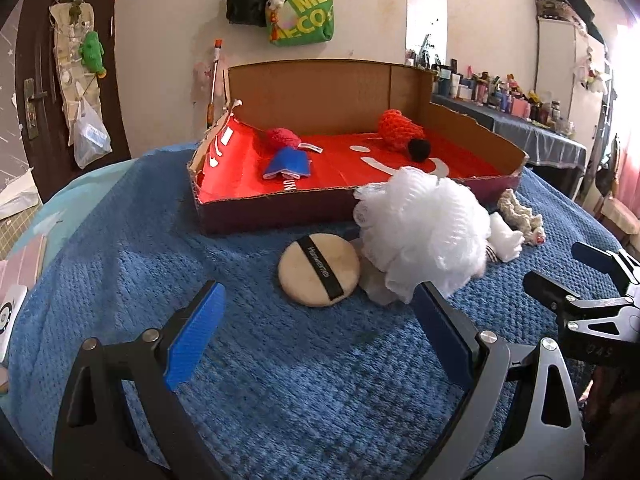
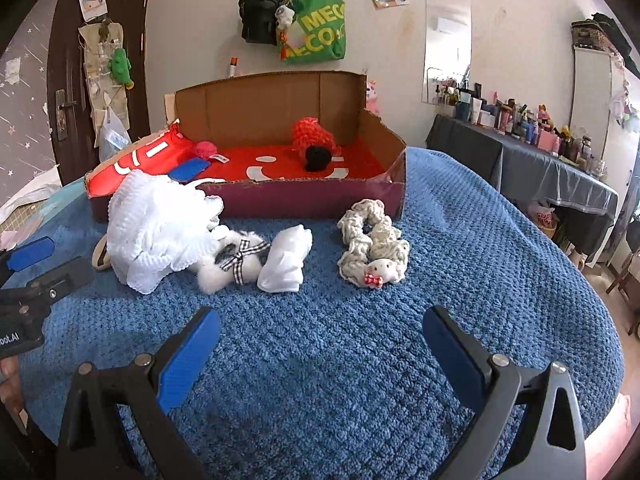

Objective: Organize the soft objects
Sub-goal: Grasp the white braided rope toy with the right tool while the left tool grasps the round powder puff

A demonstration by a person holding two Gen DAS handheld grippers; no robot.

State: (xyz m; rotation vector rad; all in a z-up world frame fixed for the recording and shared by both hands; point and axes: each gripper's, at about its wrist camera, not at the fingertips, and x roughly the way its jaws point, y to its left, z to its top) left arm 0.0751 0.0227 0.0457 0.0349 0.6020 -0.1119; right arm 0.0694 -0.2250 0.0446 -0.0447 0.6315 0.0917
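A cardboard box (image 1: pixel 276 214) (image 2: pixel 320 202) with a red floor sits on the blue blanket. It holds a red-orange knit item with a black pompom (image 1: pixel 400 130) (image 2: pixel 312 138), a small red knit piece (image 1: pixel 282 138) and a blue pad (image 1: pixel 287 164). In front of it lie a white mesh bath puff (image 1: pixel 424 236) (image 2: pixel 156 228), a beige powder puff (image 1: pixel 318 270), a white fluffy toy with a checked bow (image 2: pixel 232 260), a white folded cloth (image 2: pixel 284 260) and a cream scrunchie (image 2: pixel 372 244). My left gripper (image 1: pixel 316 340) is open and empty, just short of the powder puff. My right gripper (image 2: pixel 320 356) is open and empty, short of the cloth and scrunchie.
The blue blanket (image 2: pixel 480 260) covers a rounded surface that falls away at the right. A grey-covered table (image 2: pixel 540 164) crowded with bottles stands at the far right. Bags (image 2: pixel 312 28) hang on the back wall. A dark door (image 2: pixel 80 80) is at the left.
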